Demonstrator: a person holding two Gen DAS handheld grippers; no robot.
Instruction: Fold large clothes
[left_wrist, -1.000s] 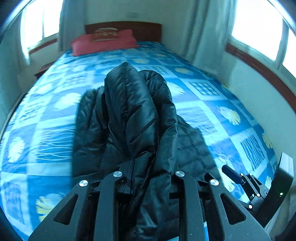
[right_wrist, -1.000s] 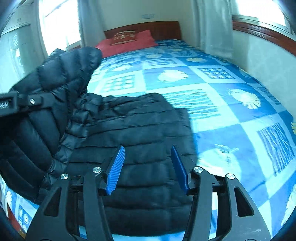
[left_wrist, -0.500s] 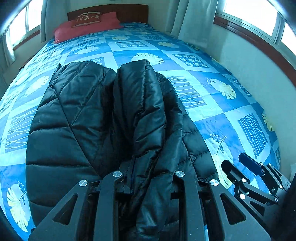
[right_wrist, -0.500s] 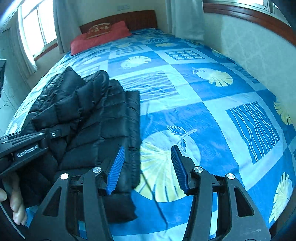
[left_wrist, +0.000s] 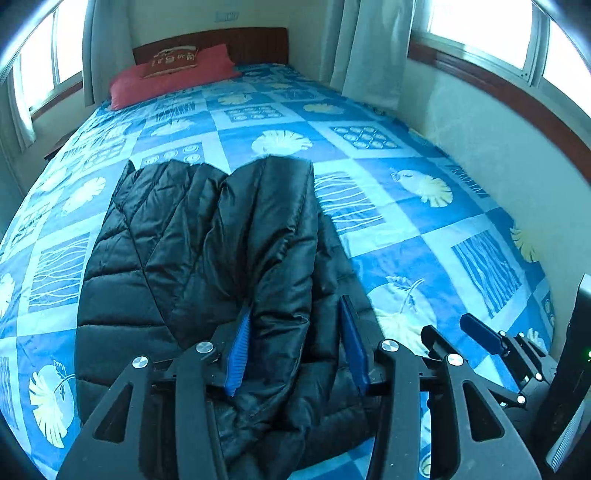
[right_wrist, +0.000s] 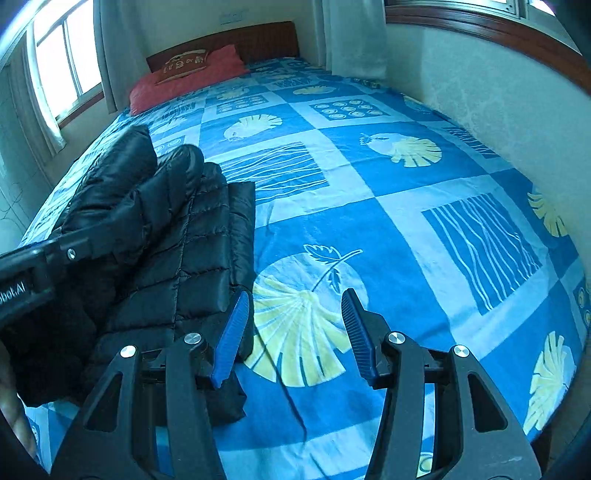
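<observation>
A black quilted puffer jacket (left_wrist: 207, 251) lies on the blue patterned bed (left_wrist: 406, 221), partly folded, with a thick fold of it running down between my left fingers. My left gripper (left_wrist: 295, 325) is open, its blue pads apart on either side of that fold. The jacket also shows at the left of the right wrist view (right_wrist: 177, 236). My right gripper (right_wrist: 295, 310) is open and empty, over bare bedcover just right of the jacket's edge. The left gripper's body (right_wrist: 33, 262) shows at that view's left edge.
A red pillow (left_wrist: 173, 74) and wooden headboard (left_wrist: 236, 40) stand at the far end. A wall with windows (left_wrist: 498, 122) runs close along the bed's right side. Curtains (left_wrist: 365, 48) hang at the far corners. The right gripper (left_wrist: 491, 343) shows at lower right of the left view.
My left gripper has opened and let go of the jacket fold, which has settled lower on the bed. My right gripper stayed open beside the jacket's right edge.
</observation>
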